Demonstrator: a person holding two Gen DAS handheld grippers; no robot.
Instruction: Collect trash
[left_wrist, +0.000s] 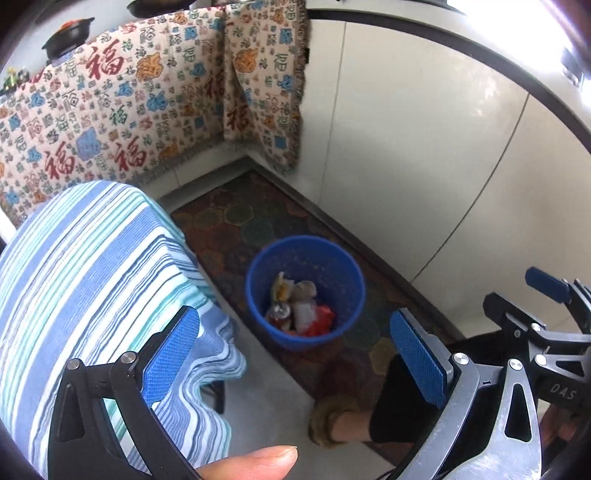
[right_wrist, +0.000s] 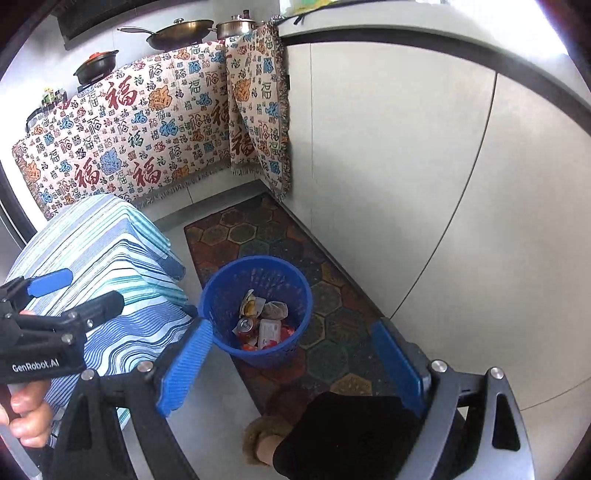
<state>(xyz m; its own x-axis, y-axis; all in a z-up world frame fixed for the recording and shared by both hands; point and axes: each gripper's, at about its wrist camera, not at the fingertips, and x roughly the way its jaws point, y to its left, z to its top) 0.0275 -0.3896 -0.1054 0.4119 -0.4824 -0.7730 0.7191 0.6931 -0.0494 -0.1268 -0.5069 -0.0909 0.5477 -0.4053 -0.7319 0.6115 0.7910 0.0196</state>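
A blue mesh trash bin (left_wrist: 314, 258) (right_wrist: 258, 277) stands on the floor rug. Inside it lie a soda can (left_wrist: 280, 313) (right_wrist: 245, 325), a red wrapper (left_wrist: 322, 320) (right_wrist: 286, 332), a white packet (right_wrist: 269, 328) and crumpled paper (left_wrist: 304, 290) (right_wrist: 275, 309). My left gripper (left_wrist: 295, 354) hovers above and in front of the bin, open, with nothing between its blue pads. My right gripper (right_wrist: 291, 369) also hangs over the bin's near side, open and empty. Each gripper shows in the other's view: the right gripper (left_wrist: 524, 295) at the right edge, the left gripper (right_wrist: 79, 291) at the left edge.
A table under a blue striped cloth (left_wrist: 92, 277) (right_wrist: 103, 266) stands left of the bin. A hexagon-patterned rug (left_wrist: 236, 221) (right_wrist: 332, 306) runs along white cabinet doors (left_wrist: 406, 147) (right_wrist: 406, 184). A patterned cloth (right_wrist: 129, 147) drapes the counter, pans (right_wrist: 177, 35) on top. A slippered foot (left_wrist: 332, 421) (right_wrist: 258, 439) is near.
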